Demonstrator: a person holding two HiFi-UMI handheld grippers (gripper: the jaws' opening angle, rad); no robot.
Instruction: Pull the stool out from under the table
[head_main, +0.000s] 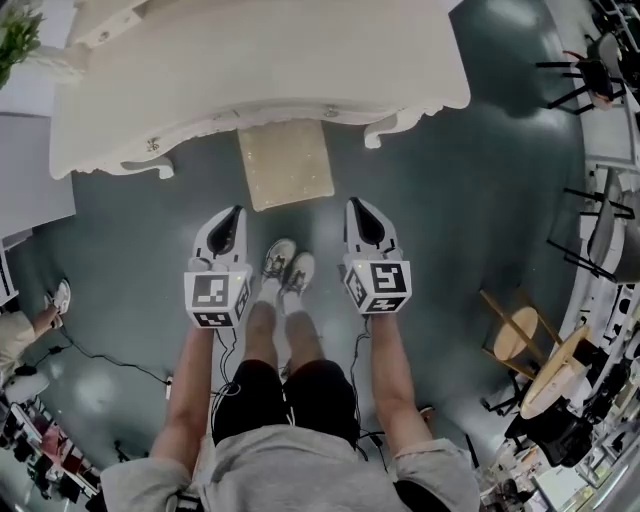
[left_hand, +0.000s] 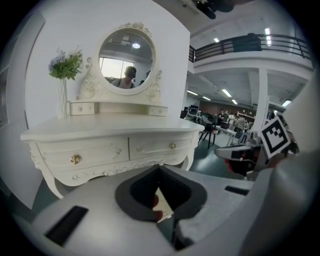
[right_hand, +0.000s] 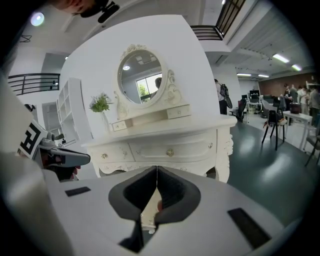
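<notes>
The stool (head_main: 286, 164), with a cream square cushion, stands on the grey floor, its far end tucked under the white dressing table (head_main: 250, 90). My left gripper (head_main: 235, 212) hangs just short of the stool's near left corner, and my right gripper (head_main: 356, 205) is off its near right corner. Neither touches it. Both are shut with nothing held. In the left gripper view the left gripper (left_hand: 159, 168) has its jaws together and points at the table's drawers (left_hand: 120, 150). The right gripper (right_hand: 156, 171) looks the same way toward the dressing table (right_hand: 165, 142).
The person's feet (head_main: 288, 270) stand between the grippers. An oval mirror (left_hand: 126, 62) and a vase of flowers (left_hand: 64, 75) sit on the table. Black chairs (head_main: 595, 75) and wooden stools (head_main: 520, 340) line the right side. A cable (head_main: 110, 355) runs across the floor at left.
</notes>
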